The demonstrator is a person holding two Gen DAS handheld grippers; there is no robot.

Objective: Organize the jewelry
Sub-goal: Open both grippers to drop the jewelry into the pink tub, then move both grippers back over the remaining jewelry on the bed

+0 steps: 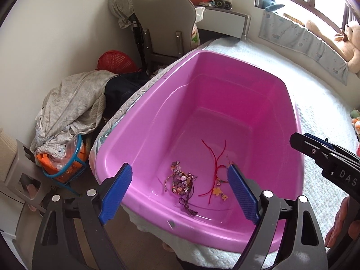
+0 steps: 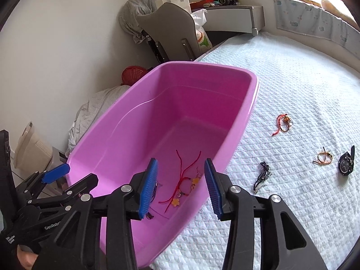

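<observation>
While both tongs are held above the near end of the tub, the following is recorded.

Left tongs (image 1: 180,193): spread wide, nothing between the pads; judged as just emptied.
Right tongs (image 2: 181,187): partly apart, nothing clamped; the tub floor is seen through the gap.
Pink tub (image 1: 144,103): set on the bed (image 2: 292,90) at its edge, judged as the collecting bin.
Beaded bracelet (image 1: 181,181): lying on the tub floor.
Red cord piece with flower charms (image 1: 217,171): lying beside it, also in the tub.
Still on the bed: 1 red bracelet (image 2: 283,122), 1 orange cord loop (image 2: 323,157), 1 black watch (image 2: 346,164), 1 dark chain (image 2: 262,175), all well apart.
Writing: "DAS" on the right tool in the left view; "GenRobo", cut off, on the left tool in the right view.
Progress: judged partial, 4 pieces outstanding.
</observation>
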